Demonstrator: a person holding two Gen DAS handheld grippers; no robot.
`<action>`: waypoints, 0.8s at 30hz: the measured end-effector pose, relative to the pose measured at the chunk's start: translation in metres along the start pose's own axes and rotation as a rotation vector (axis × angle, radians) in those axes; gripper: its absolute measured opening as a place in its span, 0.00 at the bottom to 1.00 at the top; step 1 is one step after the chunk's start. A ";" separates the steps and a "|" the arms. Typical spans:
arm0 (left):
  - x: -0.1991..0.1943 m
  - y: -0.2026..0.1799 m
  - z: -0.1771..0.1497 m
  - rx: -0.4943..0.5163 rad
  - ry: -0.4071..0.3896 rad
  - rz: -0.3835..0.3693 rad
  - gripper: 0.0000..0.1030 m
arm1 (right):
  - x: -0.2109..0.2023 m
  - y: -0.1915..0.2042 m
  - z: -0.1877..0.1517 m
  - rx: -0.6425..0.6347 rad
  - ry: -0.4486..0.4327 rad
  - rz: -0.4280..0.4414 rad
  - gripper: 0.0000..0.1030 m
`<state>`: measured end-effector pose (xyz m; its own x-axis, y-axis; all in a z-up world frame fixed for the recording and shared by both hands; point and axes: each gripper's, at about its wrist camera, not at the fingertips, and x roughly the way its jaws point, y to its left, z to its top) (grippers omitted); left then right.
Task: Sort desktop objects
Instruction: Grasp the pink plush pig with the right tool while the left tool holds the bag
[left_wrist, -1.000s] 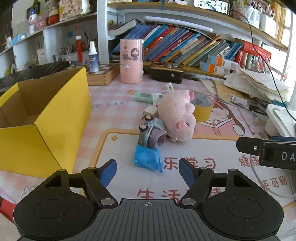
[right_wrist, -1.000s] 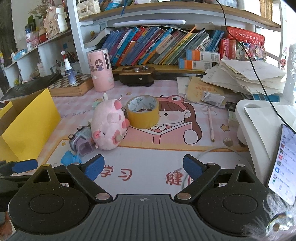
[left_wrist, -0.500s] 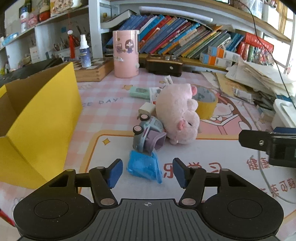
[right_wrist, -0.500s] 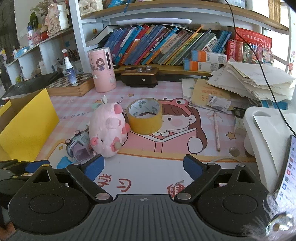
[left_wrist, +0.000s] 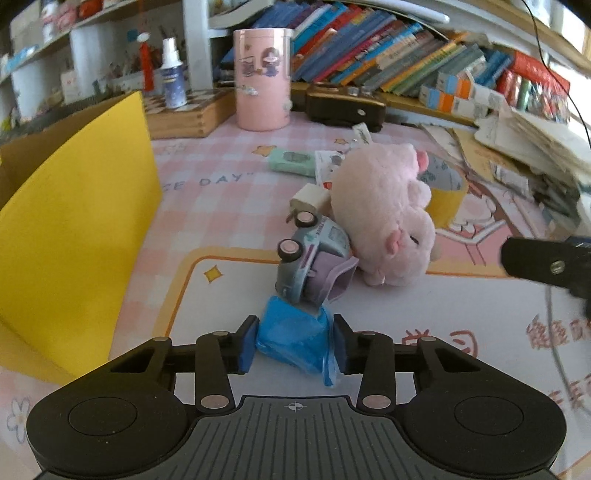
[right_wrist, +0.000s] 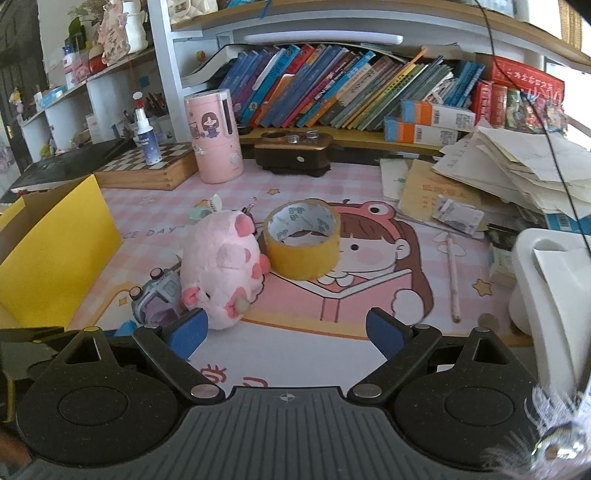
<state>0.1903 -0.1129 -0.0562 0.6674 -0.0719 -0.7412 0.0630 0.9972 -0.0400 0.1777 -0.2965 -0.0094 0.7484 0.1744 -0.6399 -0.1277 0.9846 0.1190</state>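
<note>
A crumpled blue packet (left_wrist: 291, 339) lies on the desk mat just in front of a tipped grey-purple toy car (left_wrist: 314, 266). My left gripper (left_wrist: 293, 347) is closing on the packet, and its blue pads touch both sides. A pink plush pig (left_wrist: 384, 221) leans against the car, with a yellow tape roll (right_wrist: 303, 240) behind it. My right gripper (right_wrist: 284, 332) stands open over the mat with nothing between its fingers. The pig (right_wrist: 221, 273) is just beyond its left fingertip. An open yellow cardboard box (left_wrist: 74, 229) stands at the left.
A pink cylinder (right_wrist: 214, 136), a wooden chess box (right_wrist: 147, 166) and a dark case (right_wrist: 295, 155) line the back. Piled papers (right_wrist: 517, 166), a pencil (right_wrist: 452, 277) and a white stand (right_wrist: 546, 288) crowd the right. A green packet (left_wrist: 291, 162) lies behind the pig.
The left gripper moved forward and down over the blue packet, and its jaws came in from wide apart to the packet's sides. The right gripper drifted slightly forward, still open.
</note>
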 end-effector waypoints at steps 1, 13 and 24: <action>-0.004 0.002 0.001 -0.012 -0.008 -0.001 0.38 | 0.003 0.001 0.001 -0.001 0.002 0.009 0.90; -0.060 0.010 -0.004 0.041 -0.082 0.061 0.38 | 0.053 0.018 0.022 0.018 0.026 0.113 0.90; -0.080 0.012 -0.017 0.029 -0.113 0.119 0.38 | 0.103 0.027 0.033 0.001 0.061 0.132 0.88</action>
<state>0.1252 -0.0949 -0.0087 0.7505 0.0438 -0.6594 -0.0015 0.9979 0.0645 0.2727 -0.2520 -0.0465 0.6843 0.3030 -0.6632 -0.2218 0.9530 0.2065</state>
